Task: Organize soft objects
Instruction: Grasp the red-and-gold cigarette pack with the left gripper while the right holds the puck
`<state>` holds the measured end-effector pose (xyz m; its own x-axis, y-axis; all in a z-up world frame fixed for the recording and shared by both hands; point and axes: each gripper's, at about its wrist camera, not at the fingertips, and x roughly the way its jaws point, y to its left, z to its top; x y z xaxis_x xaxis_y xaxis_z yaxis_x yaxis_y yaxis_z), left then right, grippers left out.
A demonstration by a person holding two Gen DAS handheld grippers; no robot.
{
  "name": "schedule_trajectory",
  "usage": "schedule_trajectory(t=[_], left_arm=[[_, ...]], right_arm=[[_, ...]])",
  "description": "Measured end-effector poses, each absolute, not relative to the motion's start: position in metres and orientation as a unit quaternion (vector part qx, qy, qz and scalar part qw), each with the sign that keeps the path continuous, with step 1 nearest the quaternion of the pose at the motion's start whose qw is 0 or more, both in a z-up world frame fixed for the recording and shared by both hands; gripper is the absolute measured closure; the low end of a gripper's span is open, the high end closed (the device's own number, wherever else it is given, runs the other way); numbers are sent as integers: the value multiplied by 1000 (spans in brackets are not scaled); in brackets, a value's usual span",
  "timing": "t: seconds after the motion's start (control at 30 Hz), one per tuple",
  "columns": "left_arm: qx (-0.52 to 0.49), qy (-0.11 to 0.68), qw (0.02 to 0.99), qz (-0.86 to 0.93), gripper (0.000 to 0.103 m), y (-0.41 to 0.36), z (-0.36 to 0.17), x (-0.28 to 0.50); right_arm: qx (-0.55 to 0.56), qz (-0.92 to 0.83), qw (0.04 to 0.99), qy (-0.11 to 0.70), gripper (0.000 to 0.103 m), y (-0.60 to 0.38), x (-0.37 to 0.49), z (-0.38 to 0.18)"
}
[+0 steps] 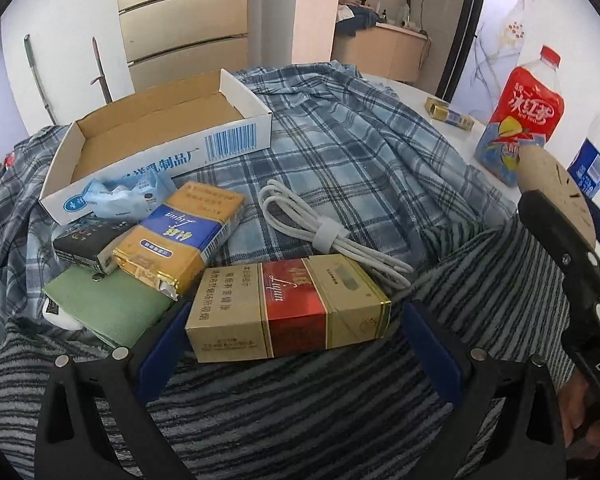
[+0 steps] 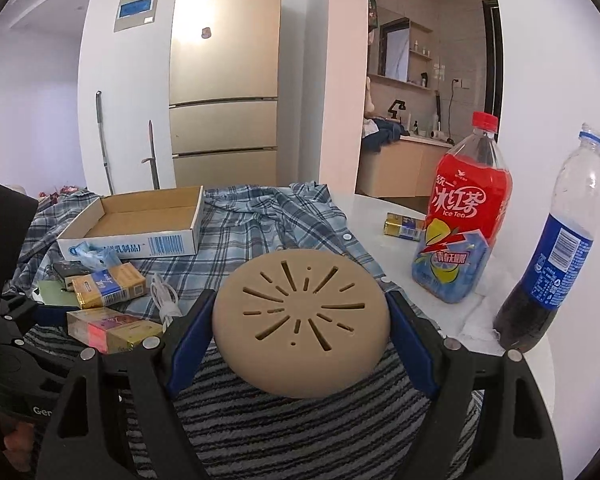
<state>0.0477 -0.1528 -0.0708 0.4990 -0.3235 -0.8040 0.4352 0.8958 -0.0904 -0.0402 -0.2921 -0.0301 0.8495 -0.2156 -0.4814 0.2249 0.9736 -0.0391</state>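
Note:
My left gripper (image 1: 296,336) stands with its blue pads either side of a red and gold cigarette box (image 1: 288,312), touching its ends above a striped towel (image 1: 300,420). My right gripper (image 2: 300,328) is shut on a round tan bread-like squishy (image 2: 302,322) with slits on top; it also shows at the right edge of the left wrist view (image 1: 556,196). A blue plaid shirt (image 1: 340,140) covers the table. An open cardboard tray (image 1: 160,144) lies at the back left, seen also in the right wrist view (image 2: 140,224).
A yellow and blue pack (image 1: 180,236), a black box (image 1: 84,244), a green pouch (image 1: 108,308), a tissue pack (image 1: 124,196) and a coiled white cable (image 1: 324,232) lie ahead. An ice tea bottle (image 2: 460,220), a cola bottle (image 2: 556,248) and a small pack (image 2: 404,224) stand right.

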Motion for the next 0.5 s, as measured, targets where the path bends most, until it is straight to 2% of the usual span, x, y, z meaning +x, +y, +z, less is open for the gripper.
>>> schedule_trajectory(t=[0.07, 0.1, 0.13, 0.5], left_arm=[[54, 444, 865, -229, 3, -150, -67, 45], [56, 437, 868, -228, 12, -149, -64, 42], [58, 433, 871, -226, 14, -147, -61, 40], [44, 364, 897, -248, 14, -118, -22, 7]], right_arm=[[9, -115, 962, 249, 21, -292, -41, -30], [8, -116, 961, 249, 21, -291, -40, -30], [7, -118, 961, 251, 21, -291, -40, -30], [8, -105, 964, 245, 21, -286, -47, -18]])
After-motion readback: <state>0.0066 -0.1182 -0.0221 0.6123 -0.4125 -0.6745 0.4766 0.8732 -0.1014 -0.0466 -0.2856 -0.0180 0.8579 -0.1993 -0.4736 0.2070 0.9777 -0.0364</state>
